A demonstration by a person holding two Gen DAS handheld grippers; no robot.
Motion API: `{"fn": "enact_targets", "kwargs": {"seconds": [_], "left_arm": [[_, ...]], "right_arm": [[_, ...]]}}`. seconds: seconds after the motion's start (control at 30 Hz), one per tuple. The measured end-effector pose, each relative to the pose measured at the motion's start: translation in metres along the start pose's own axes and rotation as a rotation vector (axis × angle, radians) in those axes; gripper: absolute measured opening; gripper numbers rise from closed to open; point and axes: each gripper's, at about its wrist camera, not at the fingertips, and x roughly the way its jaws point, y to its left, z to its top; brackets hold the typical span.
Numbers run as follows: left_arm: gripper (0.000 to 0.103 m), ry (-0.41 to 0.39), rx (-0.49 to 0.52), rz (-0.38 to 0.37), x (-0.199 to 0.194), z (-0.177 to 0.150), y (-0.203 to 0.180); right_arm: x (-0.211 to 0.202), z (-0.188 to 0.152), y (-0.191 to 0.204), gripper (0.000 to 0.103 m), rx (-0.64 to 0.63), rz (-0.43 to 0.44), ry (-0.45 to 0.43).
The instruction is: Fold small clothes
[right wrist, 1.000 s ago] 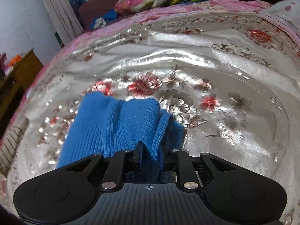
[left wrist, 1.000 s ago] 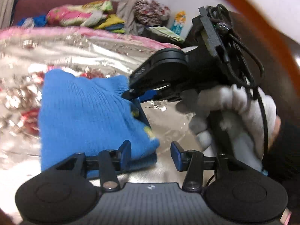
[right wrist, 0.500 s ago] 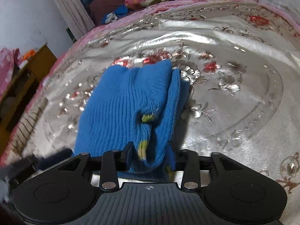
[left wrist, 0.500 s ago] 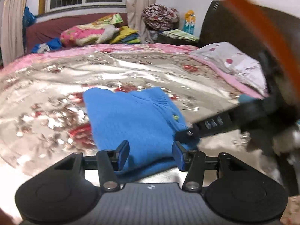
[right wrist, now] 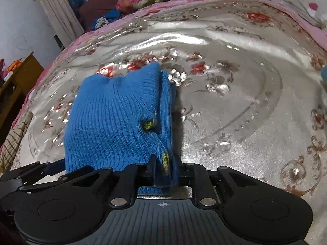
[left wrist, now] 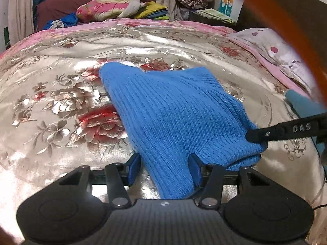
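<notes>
Only readable writing anywhere: white letters "DAS" on the black finger of the right gripper (left wrist: 263, 135), seen poking in from the right edge of the left wrist view. No tag or label visible on the garment itself.

Blue ribbed knit garment (left wrist: 179, 118) lying folded on the shiny silver floral bedspread (left wrist: 61, 102), roughly mid-bed. Long axis running from the near edge of the bedspread away toward the far pink border, knit ribs going the same way. Far end showing two soft points with a dip between. Along the garment's right side, a doubled-over edge with a couple of small yellow-green patches (right wrist: 148, 124) peeking out of the fold.

Right gripper (right wrist: 164, 166): jaws nearly closed, having just narrowed a touch more, pinching the near right corner of the blue garment, layered fabric squeezed between the pads and a bit hanging out below them.

Left gripper (left wrist: 164, 168): jaws about half open, straddling the near left corner of the garment. Fabric sitting between the blue-padded fingers (left wrist: 133, 168), right pad touching or just beside the cloth, left pad with a visible gap. Not clamped down, by the look of it.

Beyond the bedspread's far edge: a heap of colourful pillows and clothes (left wrist: 114, 10). Off to its right side: a white pillow with pink dots (left wrist: 271, 47).
</notes>
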Motion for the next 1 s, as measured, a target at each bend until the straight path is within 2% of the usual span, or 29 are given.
{"fn": "enact_targets", "kwargs": {"seconds": [0.1,0.17,0.3,0.33,0.4,0.47,0.6,0.73,0.87,0.9,0.93,0.97,1.0], "left_arm": [[0.056,-0.013,0.019,-0.002,-0.006,0.001,0.001],[0.056,-0.023,0.016,-0.002,-0.009,0.002,0.002],[0.056,-0.028,-0.003,-0.007,-0.011,0.005,0.004],[0.056,-0.028,-0.001,-0.007,-0.009,0.006,0.004],[0.056,-0.025,0.007,-0.006,-0.006,0.006,0.002],[0.056,-0.022,0.003,-0.007,-0.004,0.006,0.002],[0.058,-0.019,-0.002,-0.019,-0.003,0.005,0.006],[0.062,-0.015,-0.007,-0.023,0.001,0.004,0.009],[0.062,-0.011,-0.015,-0.026,0.003,0.004,0.009],[0.062,-0.011,-0.011,-0.027,0.002,0.004,0.008],[0.062,-0.012,-0.007,-0.028,0.001,0.004,0.008],[0.062,-0.012,-0.006,-0.029,0.0,0.005,0.008],[0.062,-0.017,-0.006,-0.032,-0.003,0.006,0.008]], "right_arm": [[-0.017,0.008,0.01,0.02,-0.044,-0.013,-0.046],[-0.029,0.015,0.018,0.025,-0.069,-0.036,-0.098],[-0.028,0.031,0.037,0.033,-0.121,-0.087,-0.177],[-0.025,0.035,0.041,0.032,-0.125,-0.07,-0.183],[-0.015,0.04,0.047,0.033,-0.137,-0.051,-0.18],[0.002,0.045,0.053,0.033,-0.16,-0.088,-0.168],[0.033,0.059,0.041,0.036,-0.072,-0.117,-0.121],[0.047,0.059,0.019,0.042,0.062,0.01,-0.067],[0.057,0.059,0.015,0.047,0.079,0.028,-0.039],[0.057,0.058,0.014,0.043,0.088,0.034,-0.04],[0.053,0.057,0.015,0.026,0.077,0.045,-0.049],[0.048,0.056,0.017,0.018,0.062,0.062,-0.06],[0.041,0.056,0.018,0.015,0.052,0.073,-0.071]]}}
